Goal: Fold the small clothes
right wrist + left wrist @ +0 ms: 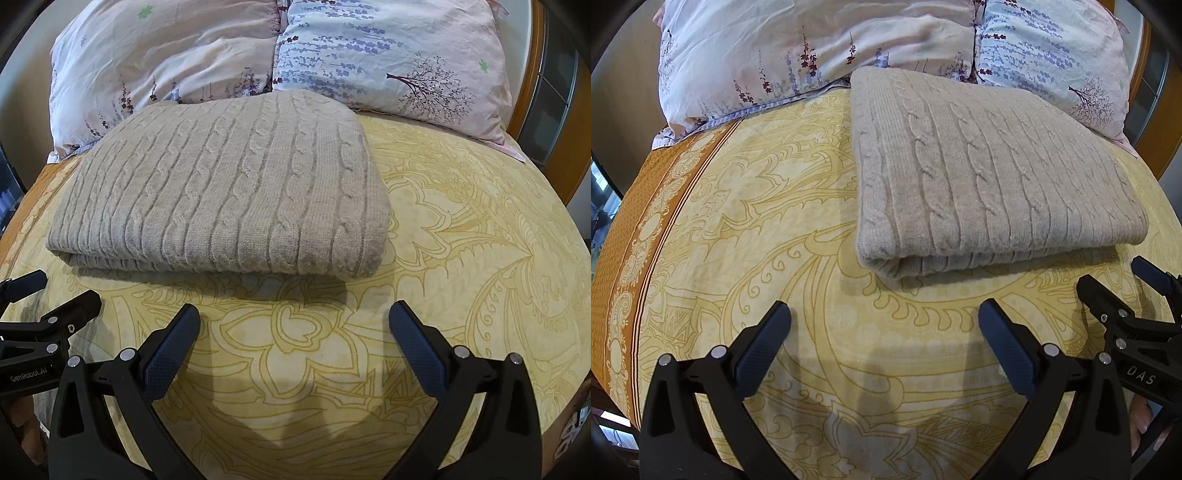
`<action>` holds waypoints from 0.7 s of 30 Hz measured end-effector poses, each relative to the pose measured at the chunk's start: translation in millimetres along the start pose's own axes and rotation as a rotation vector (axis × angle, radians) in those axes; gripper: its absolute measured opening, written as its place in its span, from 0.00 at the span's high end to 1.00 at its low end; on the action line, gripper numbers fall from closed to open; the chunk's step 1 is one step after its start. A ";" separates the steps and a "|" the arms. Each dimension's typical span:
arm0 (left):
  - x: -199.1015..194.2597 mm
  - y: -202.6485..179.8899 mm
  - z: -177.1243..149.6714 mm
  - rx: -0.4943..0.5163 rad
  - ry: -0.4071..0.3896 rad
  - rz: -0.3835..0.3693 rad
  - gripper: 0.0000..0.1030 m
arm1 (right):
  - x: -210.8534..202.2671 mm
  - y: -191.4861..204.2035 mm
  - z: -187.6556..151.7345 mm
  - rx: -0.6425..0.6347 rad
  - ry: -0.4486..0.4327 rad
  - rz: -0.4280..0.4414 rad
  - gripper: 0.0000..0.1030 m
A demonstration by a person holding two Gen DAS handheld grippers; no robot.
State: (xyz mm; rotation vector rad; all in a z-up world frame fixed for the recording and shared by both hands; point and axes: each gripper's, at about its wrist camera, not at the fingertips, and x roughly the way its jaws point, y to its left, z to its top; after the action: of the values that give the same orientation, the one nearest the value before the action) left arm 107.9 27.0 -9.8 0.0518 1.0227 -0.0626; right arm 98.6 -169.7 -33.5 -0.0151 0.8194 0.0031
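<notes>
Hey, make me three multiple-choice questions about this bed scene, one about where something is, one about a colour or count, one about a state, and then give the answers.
1. Where does the folded sweater lie?
A. on the yellow patterned bedspread, just in front of the pillows
B. on top of the pillows
C. on the floor

2. What colour is the sweater?
A. navy
B. beige
C. red

3. What state are the two grippers in?
A. both shut on the sweater
B. one open, one shut
C. both open and holding nothing

Answers:
1 A, its far edge meets the pillows and the rest rests on the bedspread.
2 B, the cable knit is pale beige in both views.
3 C, the left gripper and the right gripper have their fingers spread, short of the sweater's near edge.
</notes>
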 end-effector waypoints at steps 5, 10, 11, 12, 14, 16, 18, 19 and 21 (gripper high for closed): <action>0.1 0.2 0.1 -0.001 -0.003 0.000 0.02 | 0.1 -0.3 0.0 -0.002 0.000 0.001 0.01; 0.2 0.7 0.0 -0.001 -0.005 0.000 0.02 | 0.1 -0.2 -0.1 -0.002 0.000 0.002 0.01; 0.1 0.8 -0.4 0.000 -0.004 0.000 0.02 | 0.2 -0.3 -0.1 -0.002 0.000 0.002 0.01; 0.2 0.9 -0.4 0.000 -0.004 0.000 0.02 | 0.2 -0.3 -0.1 -0.003 0.000 0.002 0.01; 0.3 1.0 -0.3 0.000 -0.005 -0.001 0.02 | 0.3 -0.3 -0.1 -0.003 0.000 0.003 0.01; 0.3 1.1 -0.1 0.000 -0.005 0.000 0.02 | 0.2 -0.3 -0.1 -0.003 0.000 0.003 0.01; 0.0 1.1 -0.2 -0.003 -0.006 0.001 0.02 | 0.1 -0.3 -0.1 -0.003 0.000 0.003 0.01; -0.2 1.2 -0.3 -0.004 -0.006 0.002 0.02 | 0.2 -0.4 -0.1 -0.003 0.000 0.003 0.01; -0.7 0.9 -0.6 -0.007 -0.007 0.003 0.02 | 0.1 -0.2 -0.1 -0.003 0.000 0.003 0.01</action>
State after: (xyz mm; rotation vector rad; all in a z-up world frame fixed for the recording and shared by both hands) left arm 107.1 27.9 -9.5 0.0467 1.0162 -0.0568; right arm 98.6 -169.9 -33.7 -0.0170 0.8193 0.0068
